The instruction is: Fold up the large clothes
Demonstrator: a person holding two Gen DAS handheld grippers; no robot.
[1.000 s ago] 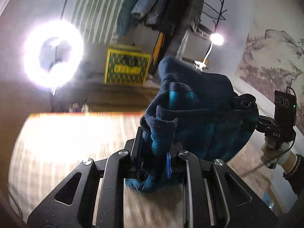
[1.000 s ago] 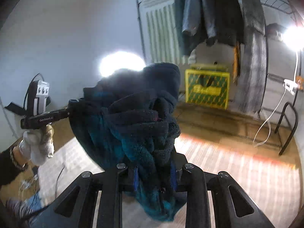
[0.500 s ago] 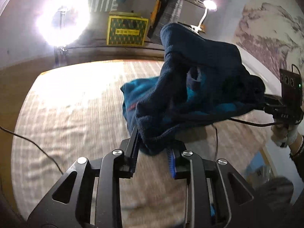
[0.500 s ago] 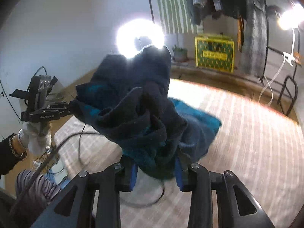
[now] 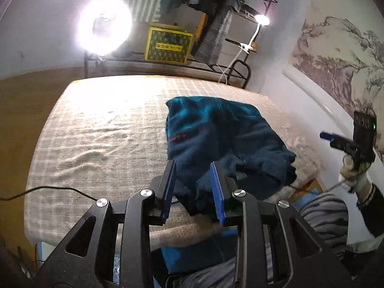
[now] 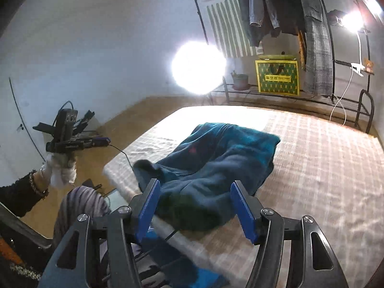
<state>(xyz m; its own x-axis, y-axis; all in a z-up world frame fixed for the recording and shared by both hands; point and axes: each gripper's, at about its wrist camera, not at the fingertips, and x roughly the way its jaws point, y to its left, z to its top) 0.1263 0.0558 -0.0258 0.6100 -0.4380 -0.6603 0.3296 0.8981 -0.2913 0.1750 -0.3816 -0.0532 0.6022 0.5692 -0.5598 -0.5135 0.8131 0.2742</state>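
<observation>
A dark blue and teal fleece garment point(image 5: 216, 129) lies bunched and roughly folded on the plaid bed cover point(image 5: 108, 132), near the bed's front edge. In the left wrist view my left gripper point(image 5: 192, 164) hangs over its near corner. The jaws are opening, with cloth lying loose between the blue pads. In the right wrist view my right gripper point(image 6: 196, 182) stands wide, its jaws still opening over the garment's point(image 6: 228, 148) near end without pressing on it. Each gripper also shows in the other's view, held by a gloved hand: the right gripper point(image 5: 336, 139) and the left gripper point(image 6: 79, 141).
A bright ring light point(image 5: 105, 26), a yellow-green box point(image 5: 169, 44) on a low shelf and a rack of hanging clothes point(image 5: 211, 12) stand beyond the bed's far end. A black cable point(image 5: 48, 189) crosses the bed's left corner. The person's striped knee point(image 5: 321, 213) is by the front edge.
The garment, held up in both grippers a second ago, has come down onto the bed. Both grippers have let go of it, spread their jaws and drawn back toward the front edge.
</observation>
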